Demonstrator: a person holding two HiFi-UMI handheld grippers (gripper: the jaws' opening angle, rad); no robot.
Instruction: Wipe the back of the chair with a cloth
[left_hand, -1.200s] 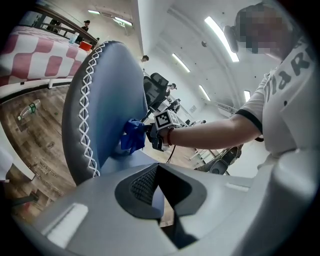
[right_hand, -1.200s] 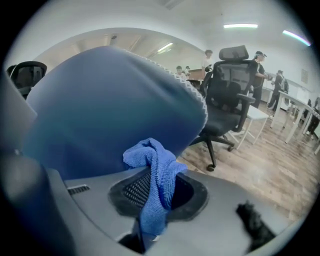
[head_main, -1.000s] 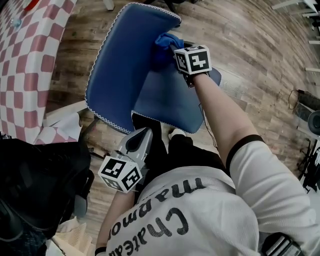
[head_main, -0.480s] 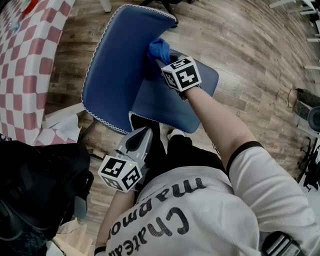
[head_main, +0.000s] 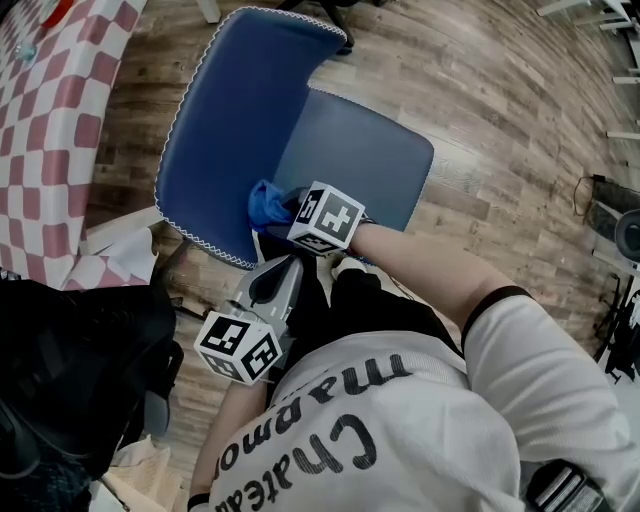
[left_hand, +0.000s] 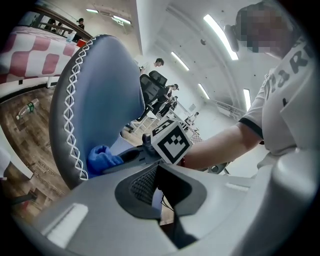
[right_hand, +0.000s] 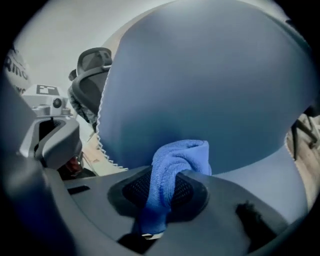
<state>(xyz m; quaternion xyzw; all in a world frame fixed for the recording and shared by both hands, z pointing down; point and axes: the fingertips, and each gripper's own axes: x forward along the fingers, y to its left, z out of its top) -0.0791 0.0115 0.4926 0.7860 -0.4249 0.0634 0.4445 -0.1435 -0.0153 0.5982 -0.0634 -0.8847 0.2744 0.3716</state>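
Note:
A blue chair with white stitched edging fills the head view; its back lies left of the seat. My right gripper is shut on a blue cloth, which presses on the back's near, lower part. The right gripper view shows the cloth bunched between the jaws of that gripper, against the chair back. My left gripper hovers close to my body, just short of the chair's edge, shut and holding nothing. Its own view catches the chair back, the cloth and itself.
A table with a red-and-white checked cover stands to the left of the chair. A black bag sits at my lower left. Wooden floor surrounds the chair. A black office chair stands beyond it.
My right gripper has dragged the cloth from the far top edge of the chair back down to its near edge, toward my body. The left gripper has stayed put.

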